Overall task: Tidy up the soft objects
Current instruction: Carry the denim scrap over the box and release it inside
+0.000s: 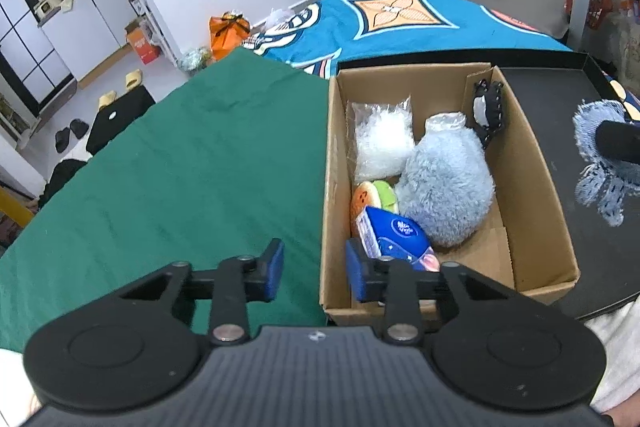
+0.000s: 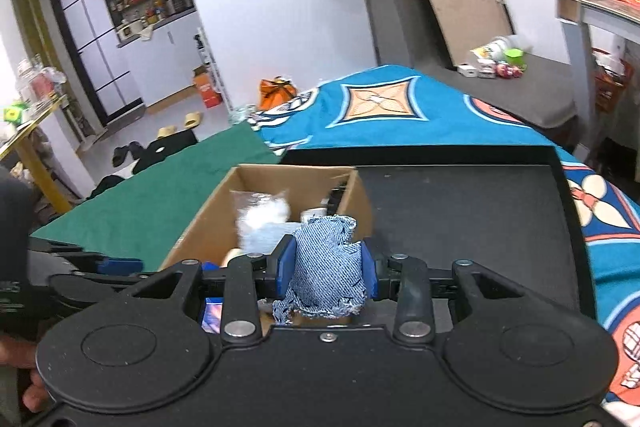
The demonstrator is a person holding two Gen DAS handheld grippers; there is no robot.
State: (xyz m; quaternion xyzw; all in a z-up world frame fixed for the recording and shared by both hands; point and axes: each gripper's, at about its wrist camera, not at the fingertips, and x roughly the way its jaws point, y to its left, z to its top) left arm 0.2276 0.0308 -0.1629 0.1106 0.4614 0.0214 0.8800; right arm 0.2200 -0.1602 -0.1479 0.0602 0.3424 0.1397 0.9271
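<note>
Right tongs (image 2: 327, 269): clamped on denim scrap (image 2: 326, 267), blue pads pressing both sides, frayed edge hanging loose below.
Left tongs (image 1: 315, 269): parted wide, nothing between the pads, poised over near left wall of cardboard box (image 1: 532, 163); right pad just beside tissue pack (image 1: 394, 233).
Denim position: held in the air near the box's right wall, above the black tray (image 2: 480, 211), not yet inside.
Box contents: fluffy blue plush (image 1: 448, 187) in the middle, clear bag of white stuffing (image 1: 382, 141) at far left, burger toy (image 1: 372, 199) left of the plush, black hair claw (image 1: 490, 109) at far right corner.
Free spot: bare cardboard floor at near right, beside the plush; likely best landing place.
Step in hand: judged as carrying denim leftward over the rim for release into the box.
Doing it well: clear the right wall fully before lowering, so the dangling fringe cannot snag the rim; lower close to the floor, then part the pads.
Risk: frayed threads may cling to a pad; lifting straight up after release advised.
Left tongs' role: best kept clear of the drop path.
Surface: green cloth (image 1: 160, 167) left of the box, bare.
</note>
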